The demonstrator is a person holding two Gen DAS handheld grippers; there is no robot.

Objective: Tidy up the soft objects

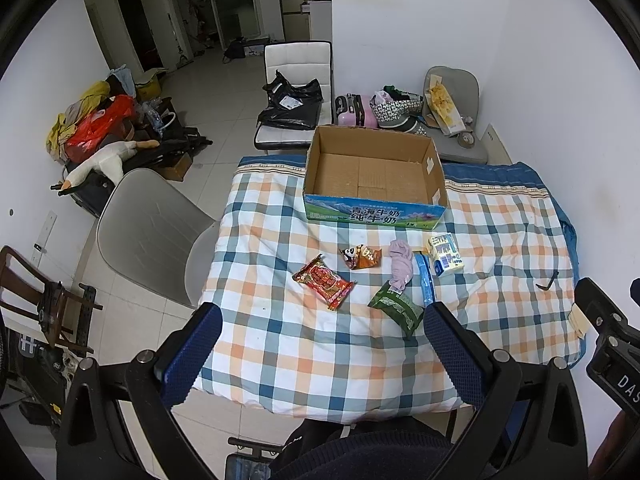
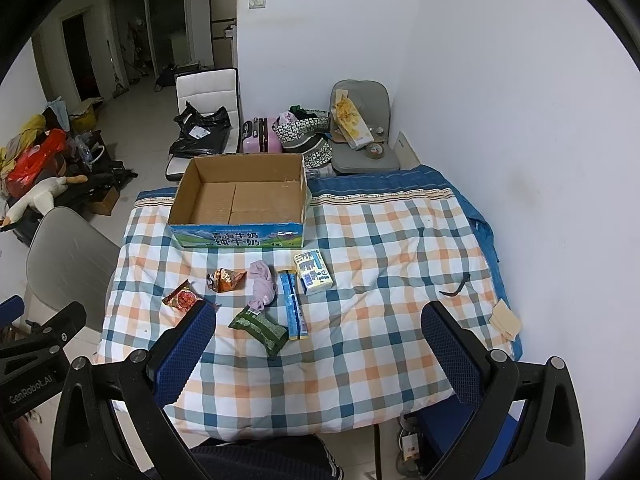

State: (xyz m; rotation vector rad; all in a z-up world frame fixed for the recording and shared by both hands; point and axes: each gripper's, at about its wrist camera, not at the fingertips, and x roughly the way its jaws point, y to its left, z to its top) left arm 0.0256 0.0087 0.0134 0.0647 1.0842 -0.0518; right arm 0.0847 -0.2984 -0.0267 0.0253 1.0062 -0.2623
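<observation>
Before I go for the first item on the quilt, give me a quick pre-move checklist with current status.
1. Left gripper open and holding nothing: ok.
2. Right gripper open and holding nothing: ok.
3. Cardboard box open on top, nothing inside: ok.
4. Soft items lying loose on the quilt, not stacked: mostly ok; the purple cloth touches the green packet.
5. Path from the items to the box free of obstacles: ok.
6. Red packet fully visible from both views: not ok; in the right wrist view a finger covers part of it.
</observation>
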